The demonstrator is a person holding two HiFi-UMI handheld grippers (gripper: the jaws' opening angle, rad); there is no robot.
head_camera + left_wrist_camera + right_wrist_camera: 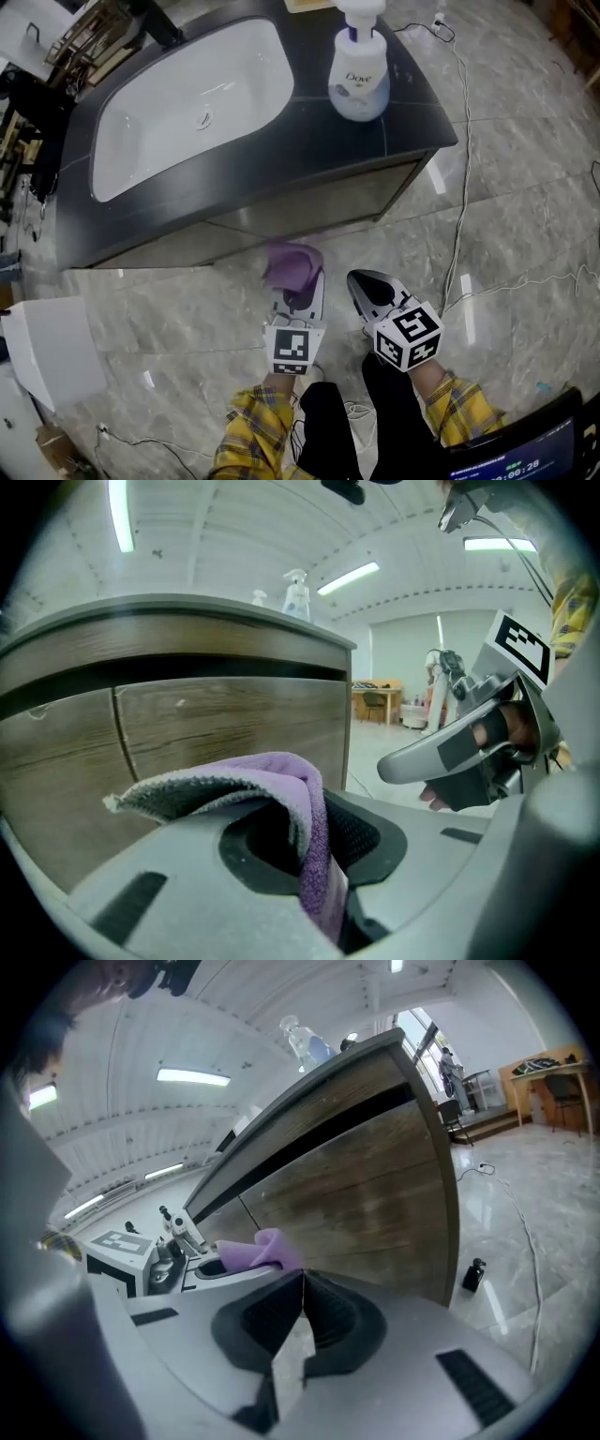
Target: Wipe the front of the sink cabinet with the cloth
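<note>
Left tool grips cloth; countertop hides most of cabinet front.

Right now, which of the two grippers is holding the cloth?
The left gripper: its jaws are shut on the purple cloth, near the cabinet. The right gripper is shut too, but with nothing between its jaws.

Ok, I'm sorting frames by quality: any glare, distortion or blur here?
Head view: sharp; bright streaks of glare on the polished floor, and the sink shines. Left gripper view: strong fisheye, dark corners, the cabinet top bowed, the cloth crisp. Right gripper view: same fisheye, cabinet tilted.
</note>
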